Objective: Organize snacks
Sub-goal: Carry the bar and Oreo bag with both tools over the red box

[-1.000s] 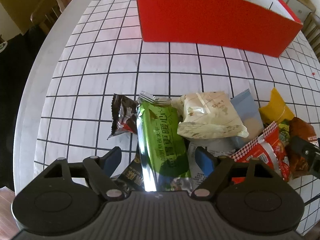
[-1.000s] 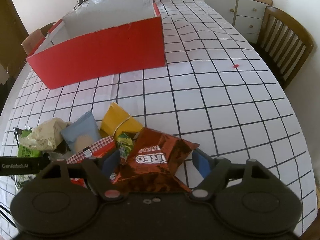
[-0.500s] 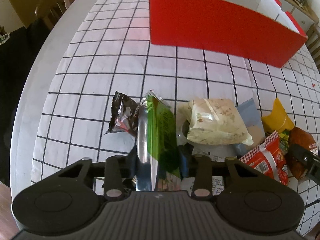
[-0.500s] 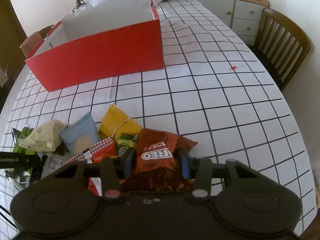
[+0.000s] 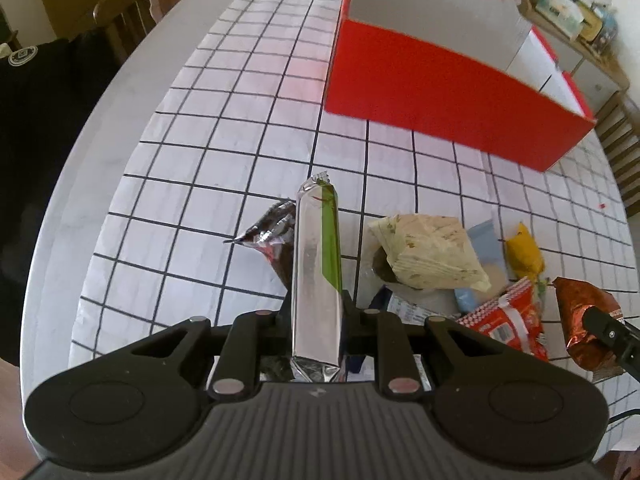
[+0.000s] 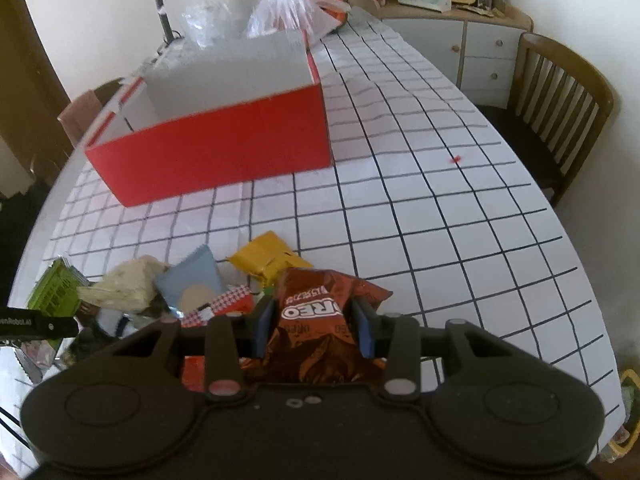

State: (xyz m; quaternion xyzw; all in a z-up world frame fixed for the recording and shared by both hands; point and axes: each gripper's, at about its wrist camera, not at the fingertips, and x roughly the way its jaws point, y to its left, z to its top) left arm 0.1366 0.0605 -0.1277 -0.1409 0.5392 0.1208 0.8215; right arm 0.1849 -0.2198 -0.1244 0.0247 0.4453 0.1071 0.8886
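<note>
Green packet [image 5: 318, 264] points lengthwise toward red box [image 5: 448, 92], seemingly.

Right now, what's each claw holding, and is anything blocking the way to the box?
Left gripper shut on green-and-silver foil packet. Right gripper shut on brown Oreo bag. Open red cardboard box ahead, checked tablecloth between bare.
</note>
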